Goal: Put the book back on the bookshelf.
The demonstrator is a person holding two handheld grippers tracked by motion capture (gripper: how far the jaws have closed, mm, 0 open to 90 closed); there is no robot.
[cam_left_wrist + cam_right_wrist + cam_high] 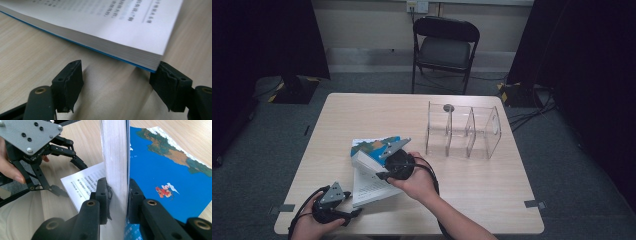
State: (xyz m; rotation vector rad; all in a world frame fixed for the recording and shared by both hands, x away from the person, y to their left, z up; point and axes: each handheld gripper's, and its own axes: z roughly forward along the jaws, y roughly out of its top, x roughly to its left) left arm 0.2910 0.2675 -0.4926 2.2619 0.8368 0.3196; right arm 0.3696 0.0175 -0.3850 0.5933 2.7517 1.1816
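Between the two black jaws of the right gripper [117, 195] sits a thick bunch of pages with the front cover of the book [374, 170]. The jaws are squeezed tight on that bunch and hold it up on its edge, so the book is half open. I think the bunch is lifted like this so the book can be opened or turned over. Just past the jaws on one side lies the blue cover picture [170, 177], flat on the table [462, 200]. On the other side lies a white page with small print.

Farther off, near the low corner of the book, is the left gripper [117, 85]. Its jaws stand apart with nothing pinched between them. One jaw sits right at the corner of the flat stack of pages, and the other rests out on the bare wood. It looks ready to hold that corner, maybe to keep the bottom half of the book down while the other half goes up.

Well beyond the book, on the far side from both grippers, stands a clear plastic rack [464, 131] with slots. Behind the table is a black folding chair [445, 47].

Some things are hard to see. The print on the pages is too blurry to read. The back cover is hidden under the pages, apart from a thin blue line. Whether the left jaw really touches the corner, I cannot tell.
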